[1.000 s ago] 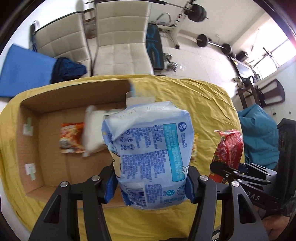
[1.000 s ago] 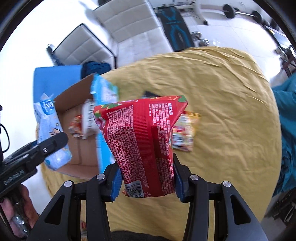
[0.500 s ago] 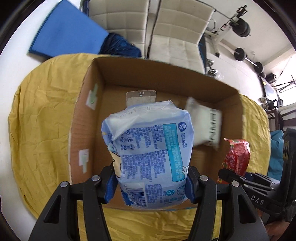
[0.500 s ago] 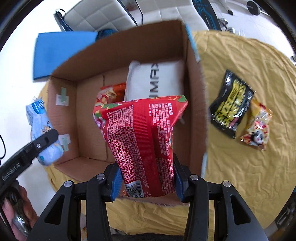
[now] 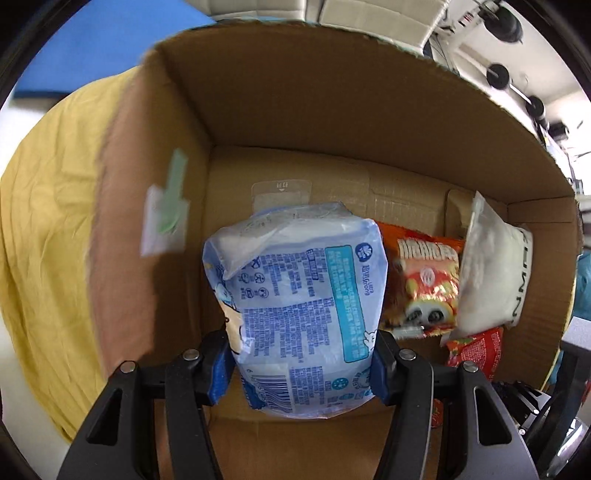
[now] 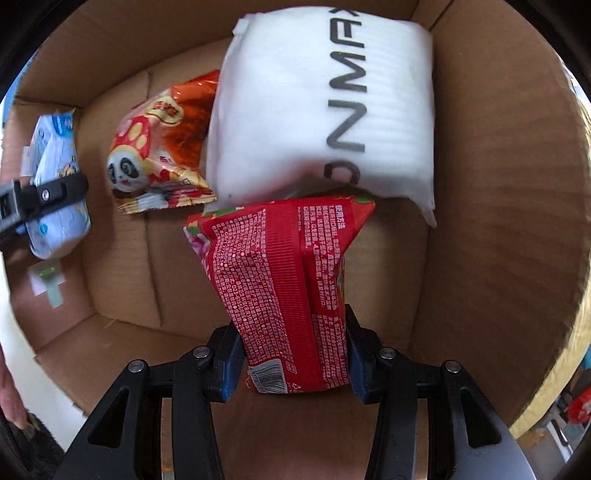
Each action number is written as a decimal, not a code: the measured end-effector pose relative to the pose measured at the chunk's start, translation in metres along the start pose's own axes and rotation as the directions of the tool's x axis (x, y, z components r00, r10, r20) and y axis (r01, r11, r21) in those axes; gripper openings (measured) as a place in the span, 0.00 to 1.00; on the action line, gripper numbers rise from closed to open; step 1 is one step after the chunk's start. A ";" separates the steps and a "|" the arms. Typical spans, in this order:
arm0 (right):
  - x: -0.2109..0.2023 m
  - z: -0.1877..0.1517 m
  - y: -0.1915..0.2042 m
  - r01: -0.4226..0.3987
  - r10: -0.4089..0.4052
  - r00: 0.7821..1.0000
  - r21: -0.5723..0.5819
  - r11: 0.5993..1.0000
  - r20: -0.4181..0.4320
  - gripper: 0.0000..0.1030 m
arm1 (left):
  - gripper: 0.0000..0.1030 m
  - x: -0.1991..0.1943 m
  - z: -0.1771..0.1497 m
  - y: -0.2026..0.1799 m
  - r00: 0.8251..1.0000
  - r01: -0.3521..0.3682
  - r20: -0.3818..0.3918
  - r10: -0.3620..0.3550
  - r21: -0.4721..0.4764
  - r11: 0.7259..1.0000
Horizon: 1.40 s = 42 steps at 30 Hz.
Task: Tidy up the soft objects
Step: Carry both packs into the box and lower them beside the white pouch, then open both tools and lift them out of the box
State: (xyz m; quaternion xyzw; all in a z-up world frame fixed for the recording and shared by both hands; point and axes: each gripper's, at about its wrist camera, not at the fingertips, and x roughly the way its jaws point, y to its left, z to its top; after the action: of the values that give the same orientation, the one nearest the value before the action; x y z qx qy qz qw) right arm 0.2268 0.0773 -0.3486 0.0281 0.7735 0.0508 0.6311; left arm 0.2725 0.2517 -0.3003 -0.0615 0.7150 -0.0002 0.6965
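My left gripper (image 5: 300, 363) is shut on a light-blue tissue pack (image 5: 295, 302) and holds it inside the open cardboard box (image 5: 332, 110), near its left wall. My right gripper (image 6: 291, 360) is shut on a red snack bag (image 6: 284, 288) and holds it inside the same box (image 6: 498, 221), near its right wall. On the box floor lie an orange panda snack bag (image 6: 159, 147) and a white soft pack (image 6: 321, 107) lettered in grey. The blue pack and the left gripper show at the left of the right wrist view (image 6: 55, 184).
The box stands on a yellow cloth (image 5: 48, 240) that covers the table. White chairs (image 5: 369, 14) and gym weights (image 5: 502, 74) stand beyond the box. The panda bag (image 5: 424, 284) and the white pack (image 5: 495, 273) fill the box's far right part.
Both grippers have moved down from above the box into it, each still holding its pack. The box walls now fill both views.
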 end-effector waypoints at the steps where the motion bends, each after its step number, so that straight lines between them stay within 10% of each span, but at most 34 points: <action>1: 0.002 0.001 0.001 0.009 -0.009 1.000 0.003 1.000 0.002 0.47 | 0.54 0.002 0.003 -0.002 1.000 -0.003 -0.001 0.003 0.009 1.000; 22: 0.012 -0.003 0.003 0.042 -0.043 0.999 0.057 0.997 0.022 0.50 | 0.60 0.027 0.013 -0.013 0.997 0.003 -0.072 -0.001 0.038 0.999; 35: -0.044 -0.020 0.002 -0.011 0.009 0.997 0.030 0.999 0.081 0.87 | 0.70 -0.011 0.007 -0.013 0.995 0.052 -0.087 -0.051 0.006 0.999; 42: -0.090 -0.041 -0.002 0.021 -0.020 0.981 -0.004 1.000 0.194 1.00 | 0.95 -0.063 -0.024 -0.010 0.997 0.068 0.026 -0.068 -0.012 0.998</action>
State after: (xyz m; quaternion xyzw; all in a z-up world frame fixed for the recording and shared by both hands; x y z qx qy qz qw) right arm 0.2051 0.0641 -0.2526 0.0231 0.7086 0.0436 0.7039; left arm 0.2511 0.2456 -0.2362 -0.0905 0.7033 -0.0184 0.7049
